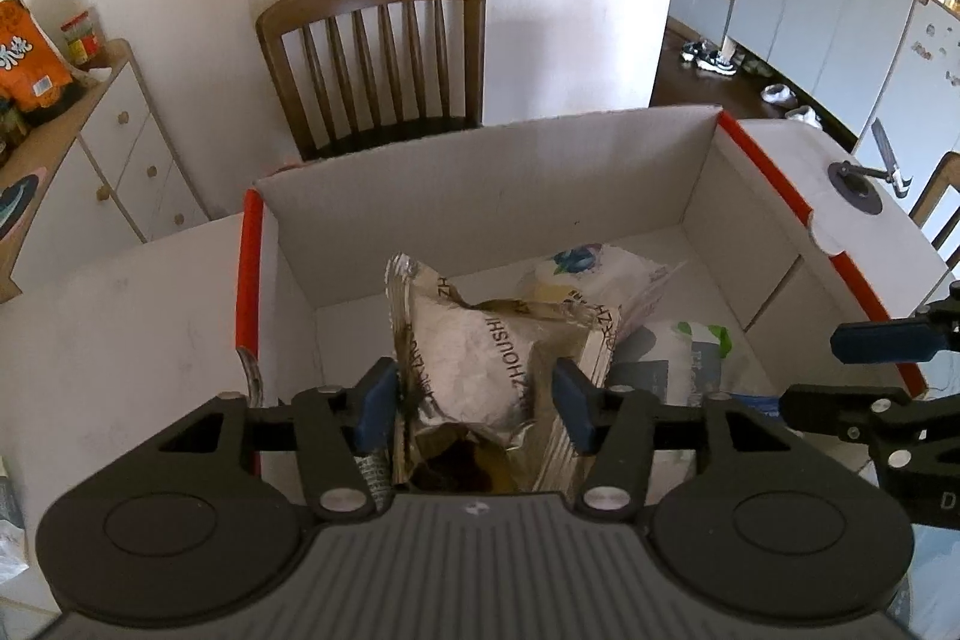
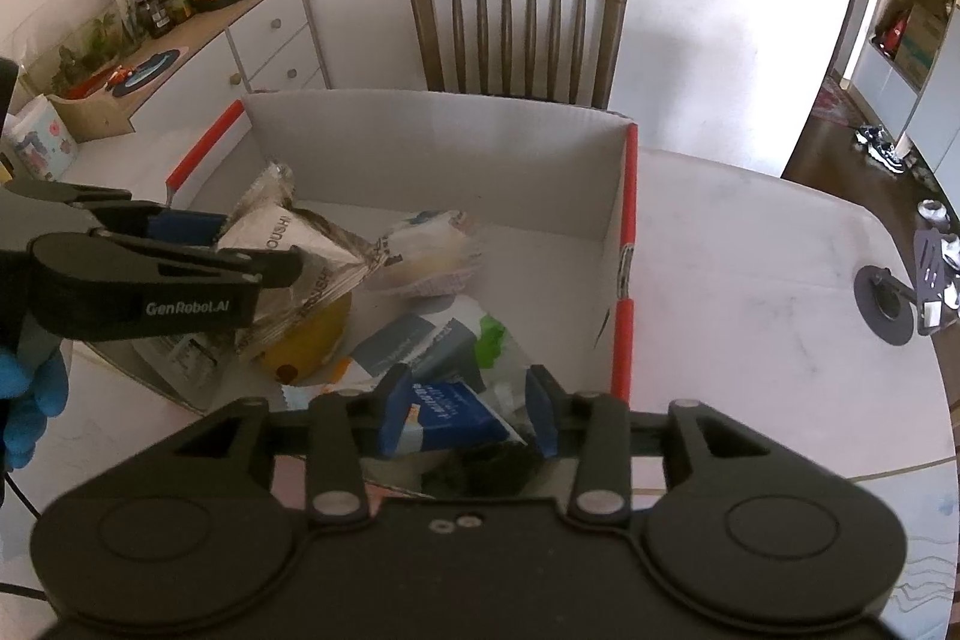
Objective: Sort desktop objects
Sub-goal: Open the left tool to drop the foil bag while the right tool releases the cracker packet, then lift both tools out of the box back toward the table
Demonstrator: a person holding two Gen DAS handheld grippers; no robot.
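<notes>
A white cardboard box (image 1: 480,172) with red edges stands on the white table (image 1: 120,316). My left gripper (image 1: 474,403) reaches over its near left side. A silver and gold snack packet (image 1: 474,340) stands tilted between its blue pads, which sit at its edges without squeezing it. In the right wrist view, my right gripper (image 2: 467,409) hangs over the near right corner of the box (image 2: 432,124), with a blue and white packet (image 2: 450,412) loose between its pads. The left gripper (image 2: 258,244) shows there from the side, a blue-gloved hand (image 2: 30,400) behind it.
Inside the box lie a blueberry-printed bun packet (image 2: 426,244), a grey, white and green pouch (image 2: 426,340) and a yellow item (image 2: 312,334). A wooden chair (image 2: 516,28) stands behind the box, a sideboard (image 2: 264,34) at left, and a small black stand (image 2: 888,298) on the table at right.
</notes>
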